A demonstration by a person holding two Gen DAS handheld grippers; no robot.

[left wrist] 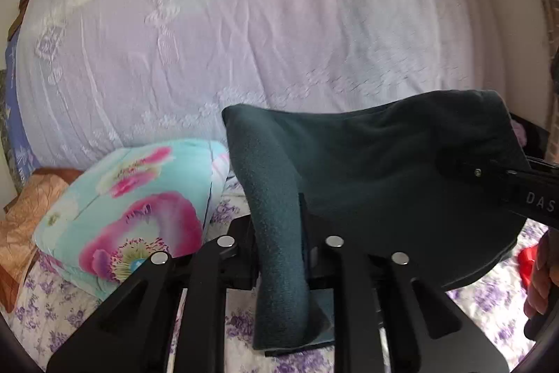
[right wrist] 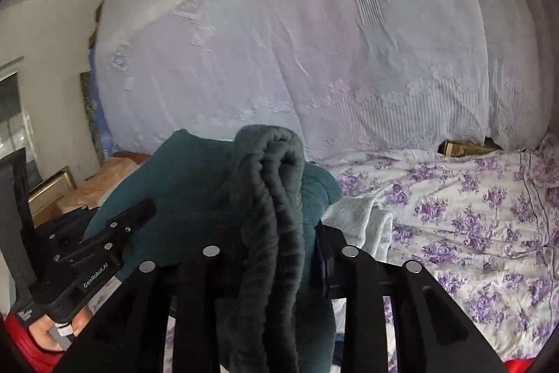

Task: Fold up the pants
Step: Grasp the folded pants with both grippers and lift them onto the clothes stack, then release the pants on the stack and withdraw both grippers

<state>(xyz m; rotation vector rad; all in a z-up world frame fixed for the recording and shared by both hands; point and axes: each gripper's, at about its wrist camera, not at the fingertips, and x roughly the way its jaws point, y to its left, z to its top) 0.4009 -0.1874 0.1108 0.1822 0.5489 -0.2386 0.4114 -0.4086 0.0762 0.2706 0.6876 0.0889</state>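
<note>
Both grippers, left (left wrist: 279, 254) and right (right wrist: 279, 254), pinch the teal pants (left wrist: 384, 170) narrowly, holding them bunched in the air above the near bed (right wrist: 454, 215). This looks like mid-fold carrying. Next, lower them flat on the sheet, 2 edges aligned.

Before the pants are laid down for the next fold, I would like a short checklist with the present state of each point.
1. Left tool holds the dark teal pants: ok, cloth sits between its fingers.
2. Right tool holds the pants: ok, a thick bunch of cloth sits between its fingers.
3. Pants lifted off the flowered sheet: ok where visible; the lower end is hidden.
4. Cloth spread flat between the two tools: not ok, it sags and bunches.
5. Landing place free: not ok, a floral pillow lies on the left and a white cloth below the pants.
6. Hems aligned: cannot tell.
</note>
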